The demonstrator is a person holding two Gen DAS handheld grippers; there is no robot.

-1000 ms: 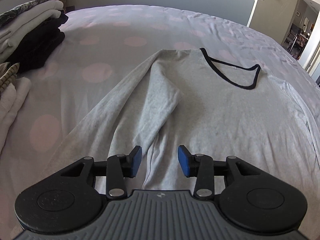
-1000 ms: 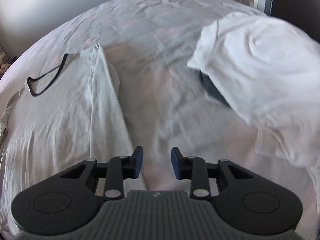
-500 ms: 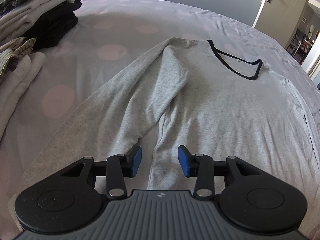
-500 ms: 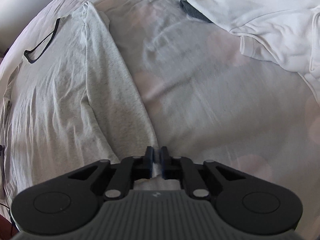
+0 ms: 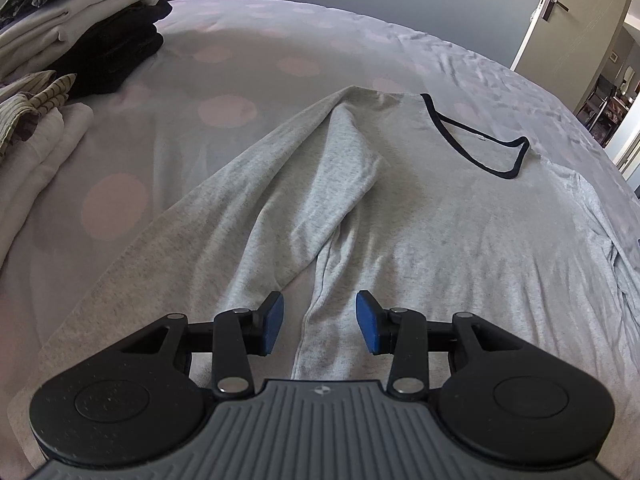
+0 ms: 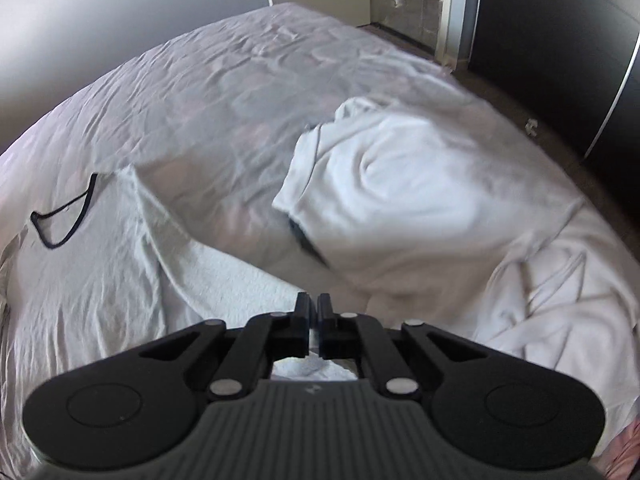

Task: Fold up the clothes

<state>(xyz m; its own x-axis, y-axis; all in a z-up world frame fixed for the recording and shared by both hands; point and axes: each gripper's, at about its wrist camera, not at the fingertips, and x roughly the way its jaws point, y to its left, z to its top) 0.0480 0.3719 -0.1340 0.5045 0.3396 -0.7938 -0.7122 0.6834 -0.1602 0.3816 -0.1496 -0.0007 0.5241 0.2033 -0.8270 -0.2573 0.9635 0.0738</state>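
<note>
A grey long-sleeved top (image 5: 460, 216) with a dark-trimmed neckline (image 5: 480, 148) lies spread on the bed (image 5: 280, 40), collar toward the far side. One sleeve (image 5: 332, 208) is already laid inward over the body, so the first fold looks done on that side.

The left gripper (image 5: 319, 318) hovers low over the end of that folded sleeve with its jaws apart and nothing between them; the blue pads (image 5: 273, 318) stand either side of the cuff without touching it. It seems to be waiting there to steady the garment.

The right gripper (image 6: 314, 314) has its jaws together on a fold of the grey fabric, which I can see bunched just behind them. The cloth runs up from the bed toward the jaws, so I judge that it is taking the other sleeve or side edge to bring it across the body.

A second ago those jaws stood open above the bed; they have since pinched the cloth and risen, so more of the room now shows past them. The left gripper has barely shifted.

A white garment (image 6: 400, 208) lies crumpled near the right gripper, and folded stacks (image 5: 80, 32) sit at the left gripper's far side.
</note>
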